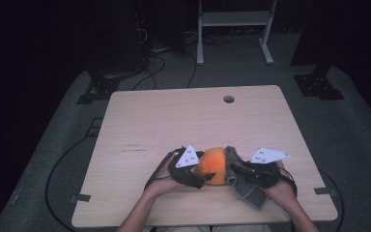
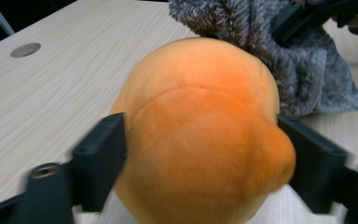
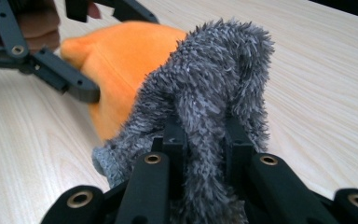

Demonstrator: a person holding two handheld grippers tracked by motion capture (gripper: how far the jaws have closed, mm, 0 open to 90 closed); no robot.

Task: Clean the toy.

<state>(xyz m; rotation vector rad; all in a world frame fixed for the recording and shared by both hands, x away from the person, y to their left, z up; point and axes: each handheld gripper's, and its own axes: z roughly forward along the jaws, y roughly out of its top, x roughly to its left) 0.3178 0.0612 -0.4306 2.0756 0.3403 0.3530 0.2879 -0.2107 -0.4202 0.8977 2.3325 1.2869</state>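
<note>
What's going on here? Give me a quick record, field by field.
Surface: wooden table
Soft item: orange plush, lying on the table
Fuzzy item: grey fuzzy fabric, against the plush's side
Left gripper: one of its fingers sits at each side of the plush
Right gripper: shut on a fold of the grey fabric

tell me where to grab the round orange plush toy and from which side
Grip the round orange plush toy across its wide middle, coming from the left, away from the fuzzy grey cloth pressed against its right side. It is soft and bulging, so a grip around the belly should hold best. The left gripper already straddles it there; the right gripper is pinching the cloth.
</note>
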